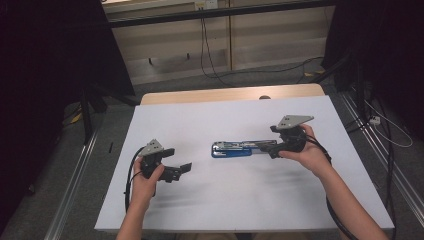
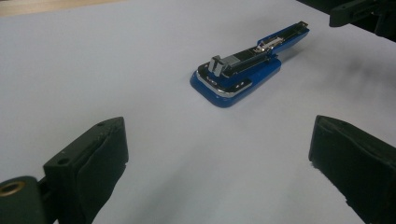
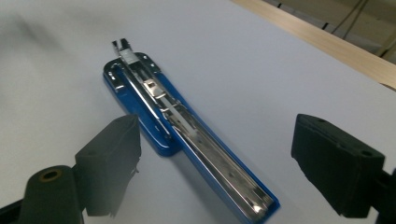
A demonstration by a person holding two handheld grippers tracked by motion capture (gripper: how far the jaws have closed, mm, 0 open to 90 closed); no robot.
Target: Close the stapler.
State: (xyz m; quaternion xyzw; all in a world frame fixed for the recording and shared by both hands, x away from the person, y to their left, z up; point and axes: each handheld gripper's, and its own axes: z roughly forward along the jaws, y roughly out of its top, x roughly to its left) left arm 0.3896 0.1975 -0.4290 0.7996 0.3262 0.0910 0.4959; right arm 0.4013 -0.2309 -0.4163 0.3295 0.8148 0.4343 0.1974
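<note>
Nearest the person, the left tongs (image 1: 180,169) hover over the white table (image 1: 225,200) at its left side, jaws spread wide with nothing between them, aimed toward the middle. Further in, a blue stapler (image 1: 231,149) lies flat near the table's centre, opened out full length so its metal staple channel faces up. The right tongs (image 1: 270,148) sit at the stapler's right end, jaws wide apart on either side of that end and not pressing on it; the right hand (image 1: 307,152) grips their body
</note>
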